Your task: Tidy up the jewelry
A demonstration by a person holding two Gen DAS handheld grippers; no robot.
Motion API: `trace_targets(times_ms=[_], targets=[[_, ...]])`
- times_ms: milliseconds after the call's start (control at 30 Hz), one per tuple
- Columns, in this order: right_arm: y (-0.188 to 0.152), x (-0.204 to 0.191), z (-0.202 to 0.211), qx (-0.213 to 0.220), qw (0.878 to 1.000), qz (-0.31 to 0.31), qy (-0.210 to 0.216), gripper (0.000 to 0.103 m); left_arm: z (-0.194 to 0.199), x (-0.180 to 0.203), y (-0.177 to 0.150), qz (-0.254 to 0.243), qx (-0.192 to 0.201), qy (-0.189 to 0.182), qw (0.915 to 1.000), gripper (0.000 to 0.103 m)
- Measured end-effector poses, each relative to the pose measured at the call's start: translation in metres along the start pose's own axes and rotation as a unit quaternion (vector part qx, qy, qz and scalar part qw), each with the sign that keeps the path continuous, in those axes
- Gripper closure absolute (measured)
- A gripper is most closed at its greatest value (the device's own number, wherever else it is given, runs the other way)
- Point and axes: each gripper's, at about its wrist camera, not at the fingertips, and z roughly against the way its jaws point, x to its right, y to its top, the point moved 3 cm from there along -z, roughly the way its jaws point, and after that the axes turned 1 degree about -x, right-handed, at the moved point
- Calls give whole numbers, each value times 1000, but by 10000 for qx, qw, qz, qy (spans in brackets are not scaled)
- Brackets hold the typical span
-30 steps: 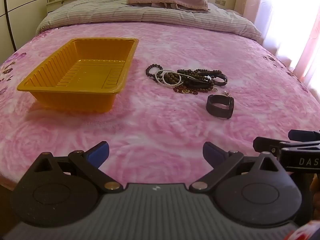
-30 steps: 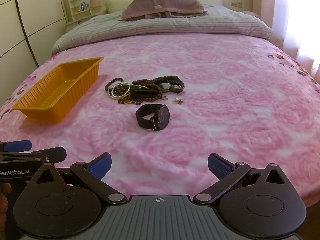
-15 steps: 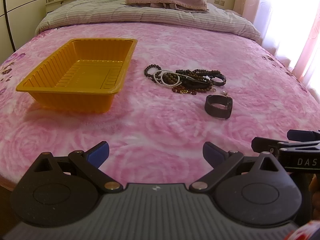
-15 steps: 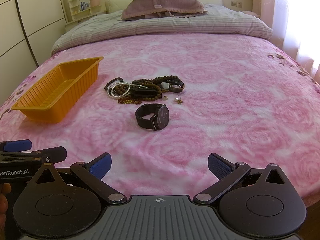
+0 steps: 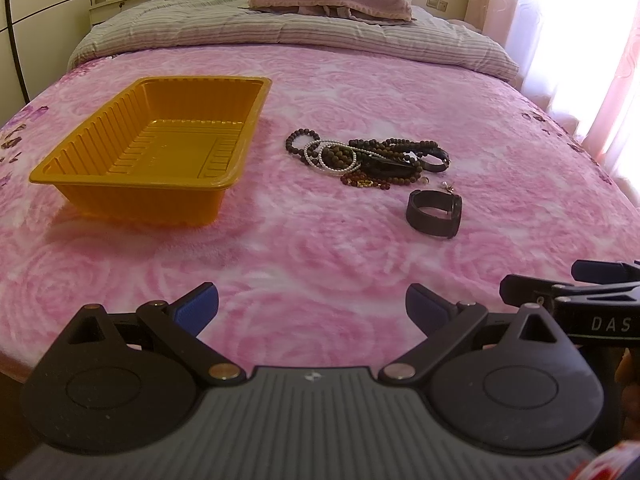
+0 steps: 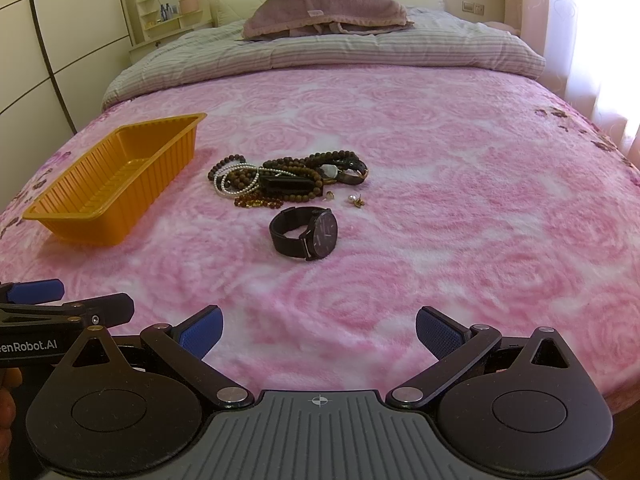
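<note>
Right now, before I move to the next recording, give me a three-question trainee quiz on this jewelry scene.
1. True or false: the orange tray already holds jewelry.
2. Which item lies apart from the bead pile, nearer the grippers? A) black watch B) pearl strand C) amber beads
3. Fill in: both the left gripper and the right gripper stand ____ above the pink blanket.

Key
1. False; the tray is empty.
2. A.
3. Open, holding nothing.
</note>
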Motion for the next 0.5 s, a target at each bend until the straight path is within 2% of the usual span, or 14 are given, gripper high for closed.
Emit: trace_targets(times_ms=[500], targets=[[0,0,0,-3,10000,-1,-2,1,-1,0,0,-1,-44,-29,10000,3]])
